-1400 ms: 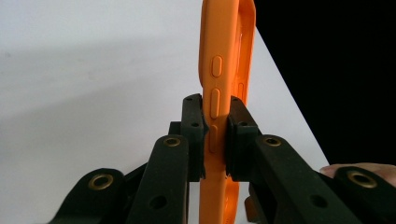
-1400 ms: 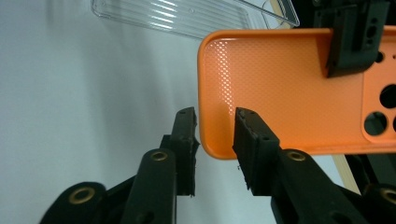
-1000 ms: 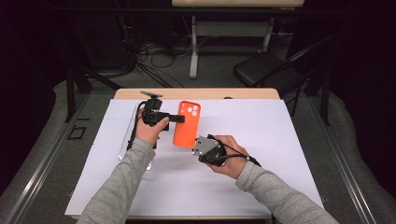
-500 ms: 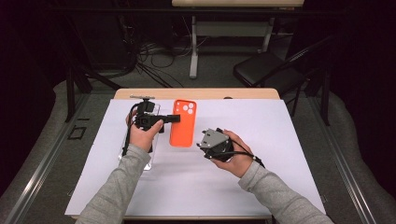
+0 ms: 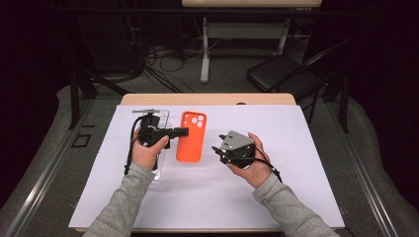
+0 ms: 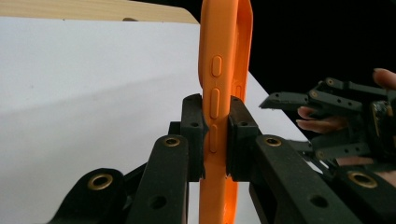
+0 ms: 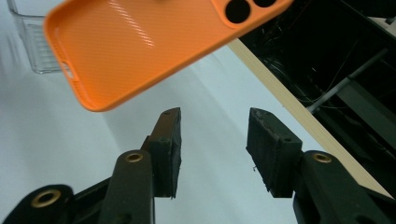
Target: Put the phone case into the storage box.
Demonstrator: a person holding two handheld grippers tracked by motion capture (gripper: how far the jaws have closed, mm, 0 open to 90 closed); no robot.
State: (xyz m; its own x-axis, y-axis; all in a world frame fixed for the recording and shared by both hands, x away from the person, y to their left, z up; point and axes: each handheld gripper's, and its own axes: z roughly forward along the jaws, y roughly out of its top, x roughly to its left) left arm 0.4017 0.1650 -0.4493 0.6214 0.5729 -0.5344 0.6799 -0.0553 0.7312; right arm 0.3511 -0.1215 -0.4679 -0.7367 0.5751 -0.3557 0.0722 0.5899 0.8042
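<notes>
An orange phone case (image 5: 191, 136) hangs just over the white sheet, its camera cut-outs at the far end. My left gripper (image 5: 182, 132) is shut on its left long edge; in the left gripper view the pads (image 6: 194, 135) press the rim of the case (image 6: 223, 46) by the button bumps. My right gripper (image 5: 219, 150) sits to the right of the case, apart from it. Its jaws have just been opening, and nothing is between them (image 7: 214, 149). The case's inside (image 7: 149, 46) floats ahead of them.
A clear plastic case (image 5: 159, 118) lies under and behind my left hand, also seen as a clear box (image 7: 32, 37). The white sheet (image 5: 296, 138) covers the wooden table (image 5: 207, 98). A black chair (image 5: 281, 74) and cables stand beyond the far edge.
My left hand has carried the orange case a little to the left. My right gripper has drawn back to the right, away from the case's lower edge, and its jaws stand wider.
</notes>
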